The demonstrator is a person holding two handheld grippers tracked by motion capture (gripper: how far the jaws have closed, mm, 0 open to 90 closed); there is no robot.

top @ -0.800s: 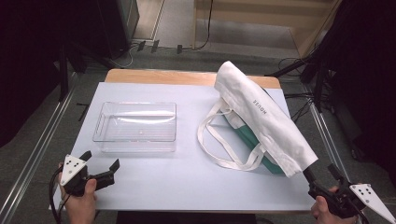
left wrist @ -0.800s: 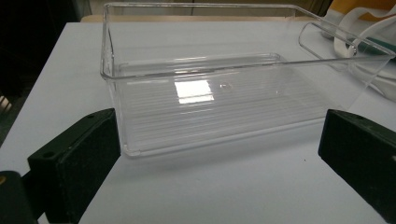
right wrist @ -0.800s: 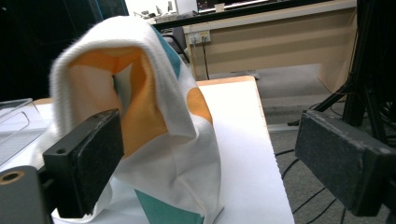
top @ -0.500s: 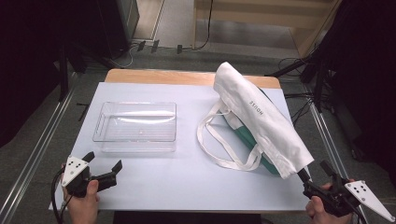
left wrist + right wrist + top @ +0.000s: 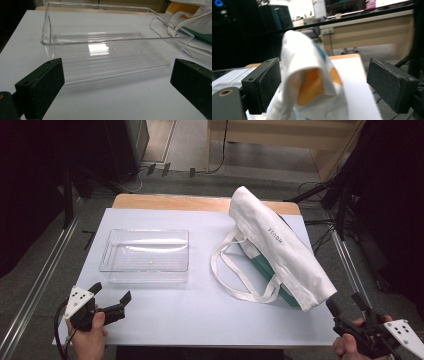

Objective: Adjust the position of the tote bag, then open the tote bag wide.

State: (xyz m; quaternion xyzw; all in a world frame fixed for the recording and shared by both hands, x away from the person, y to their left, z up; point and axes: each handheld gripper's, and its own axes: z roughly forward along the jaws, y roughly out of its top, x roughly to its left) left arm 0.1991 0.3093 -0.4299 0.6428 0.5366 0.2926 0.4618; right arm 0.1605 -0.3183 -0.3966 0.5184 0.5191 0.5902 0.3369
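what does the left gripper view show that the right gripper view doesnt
The left gripper view alone gives a close look at the clear plastic tray, which has nothing in it, between the open left tool jaws. The right gripper view alone shows orange lining inside the white tote bag mouth, between the open right tool jaws. Both show the bag and the white table.

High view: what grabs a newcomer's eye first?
The white tote bag lying diagonally on the table's right half, its handles looped toward the middle and a green thing showing under it. Left of it sits an empty clear tray. At the near edge, the left hand-held gripper faces the tray and the right hand-held gripper faces the bag's near corner, both open.
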